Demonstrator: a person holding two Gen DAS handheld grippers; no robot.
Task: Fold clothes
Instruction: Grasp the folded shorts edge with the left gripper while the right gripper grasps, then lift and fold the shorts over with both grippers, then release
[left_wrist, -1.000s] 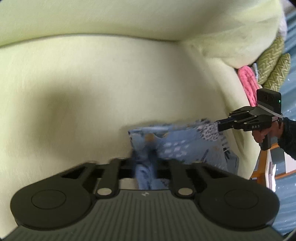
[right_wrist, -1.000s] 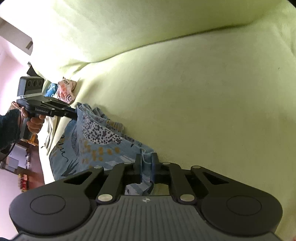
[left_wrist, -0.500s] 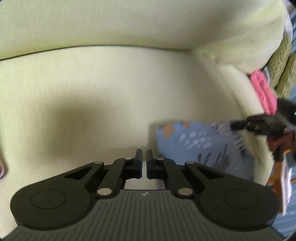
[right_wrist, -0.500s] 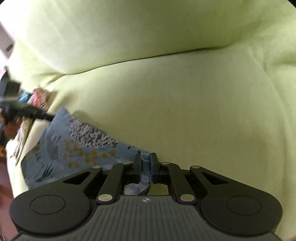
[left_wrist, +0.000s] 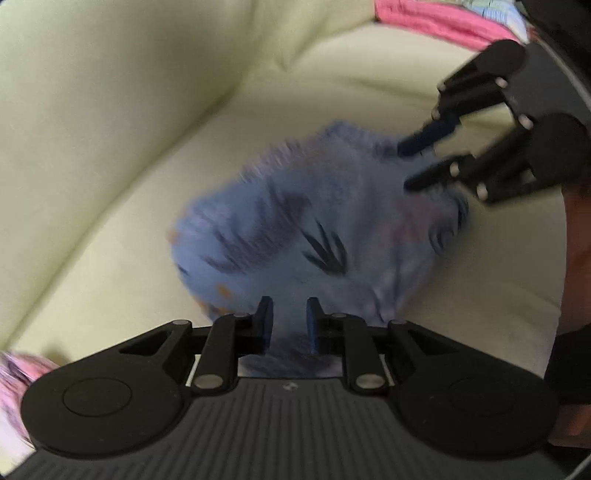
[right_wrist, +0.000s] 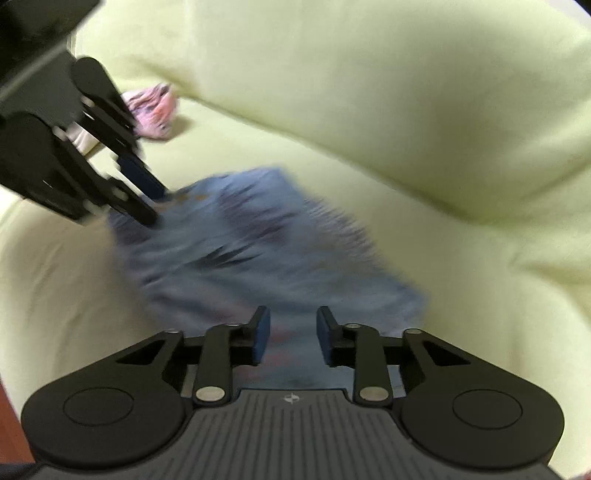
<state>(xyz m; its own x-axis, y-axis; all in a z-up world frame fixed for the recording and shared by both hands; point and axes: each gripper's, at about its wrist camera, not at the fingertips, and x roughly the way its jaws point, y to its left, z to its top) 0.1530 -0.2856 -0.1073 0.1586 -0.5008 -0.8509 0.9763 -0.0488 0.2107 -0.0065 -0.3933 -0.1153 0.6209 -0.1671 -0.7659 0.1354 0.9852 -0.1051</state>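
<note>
A blue patterned garment (left_wrist: 314, 236) lies in a blurred, bunched heap on the pale green sofa seat (left_wrist: 110, 266). My left gripper (left_wrist: 289, 317) is open, its fingers low over the garment's near edge, with cloth showing in the gap. In the right wrist view the same garment (right_wrist: 258, 251) spreads ahead of my right gripper (right_wrist: 292, 332), which is also open just above the cloth. Each gripper shows in the other's view: the right gripper (left_wrist: 406, 166) at the garment's far side, the left gripper (right_wrist: 155, 206) touching its far corner.
The sofa's back cushion (right_wrist: 369, 92) rises right behind the garment. A pink garment (left_wrist: 424, 18) lies further along the seat, and a pink patterned cloth (right_wrist: 155, 110) sits beyond the left gripper. A person's arm (left_wrist: 576, 258) holds the right gripper.
Both grippers held the garment a second ago. The left let go first, then the right; both now stand open, turned toward each other over the dropped garment.
</note>
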